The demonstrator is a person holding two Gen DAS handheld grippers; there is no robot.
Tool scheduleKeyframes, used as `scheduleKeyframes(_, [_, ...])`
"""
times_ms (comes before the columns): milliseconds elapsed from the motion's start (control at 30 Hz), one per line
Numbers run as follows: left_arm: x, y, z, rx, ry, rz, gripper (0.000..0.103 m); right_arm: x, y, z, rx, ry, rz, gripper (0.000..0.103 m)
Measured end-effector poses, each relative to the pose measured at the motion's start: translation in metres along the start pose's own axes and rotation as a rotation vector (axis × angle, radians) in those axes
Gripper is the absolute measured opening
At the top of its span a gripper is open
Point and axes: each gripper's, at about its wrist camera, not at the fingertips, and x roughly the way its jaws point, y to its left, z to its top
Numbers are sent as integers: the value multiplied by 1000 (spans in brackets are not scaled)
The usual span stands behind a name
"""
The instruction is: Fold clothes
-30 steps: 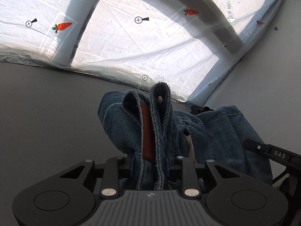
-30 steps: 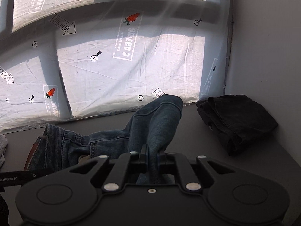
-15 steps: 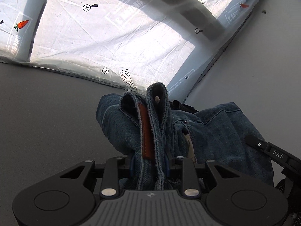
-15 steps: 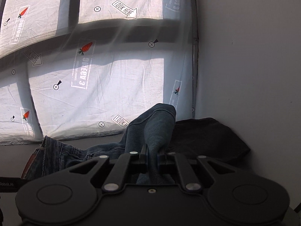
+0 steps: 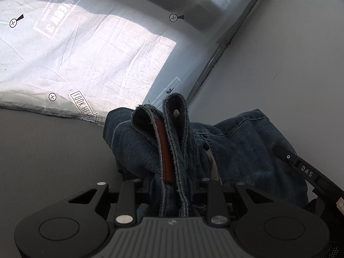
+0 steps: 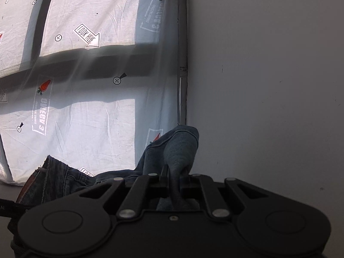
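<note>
Clamped between the jaws of the left gripper [image 5: 174,185] is a thick bundle of the blue jeans [image 5: 236,146]: several layers of the waistband stand up between the fingers, and a brown leather patch [image 5: 165,150] lies among them. The jaws are only partly apart because the folded denim fills the space. More of the jeans hangs to the right of this gripper in loose folds, and a little pale lining shows inside them. At the right edge of this view a black bar with the letters DAS [image 5: 307,172] crosses in front of the denim.

The right gripper [image 6: 175,182] is pressed fully together on a thin fold of the same jeans, and the cloth rises above its fingers in a rounded hump [image 6: 182,148]. To the left of it the rest of the jeans stretches away, and the waistband end with its frayed seams shows near the left edge of that view.

Behind the jeans hangs a white sheet [image 5: 86,60] printed with carrots, crossed circles and arrows that say LOOK HERE; dark bands of shadow cross it. Right of the sheet stands a plain pale wall [image 6: 268,75]. Below the sheet lies a grey surface [image 5: 43,150].
</note>
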Motion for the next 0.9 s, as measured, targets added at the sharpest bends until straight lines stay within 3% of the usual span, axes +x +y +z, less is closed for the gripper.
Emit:
scheduleKeyframes(133, [59, -24, 14, 68, 36, 71, 33, 60, -20, -2, -60, 22, -41, 12])
scheduleKeyframes(233, [96, -24, 17, 149, 93, 191, 35, 107, -22, -15, -180, 62, -101, 30])
scheduleKeyframes(267, [98, -19, 18, 161, 77, 224, 35, 119, -21, -18, -225, 66, -119, 41])
scheduleKeyframes(300, [97, -15, 20, 169, 51, 247, 37, 126, -18, -21, -261, 61, -119, 43])
scheduleKeyframes(367, [97, -6, 24, 172, 5, 285, 49, 135, -14, -26, -307, 49, -91, 43])
scheduleKeyframes(433, [101, 2, 31, 150, -13, 293, 49, 146, -15, -34, -305, 76, -30, 37])
scheduleKeyframes(467, [106, 3, 31, 149, -4, 286, 50, 154, -15, -40, -303, 101, -13, 29])
scheduleKeyframes(533, [120, 3, 27, 165, 21, 289, 50, 172, -18, -57, -298, 161, -6, 24])
scheduleKeyframes(733, [176, 11, -1, 185, 162, 356, 52, 216, -32, -109, -104, 337, 9, 24])
scheduleKeyframes(900, [189, 23, -2, 203, 182, 356, 60, 217, -30, -115, -71, 347, -16, 26])
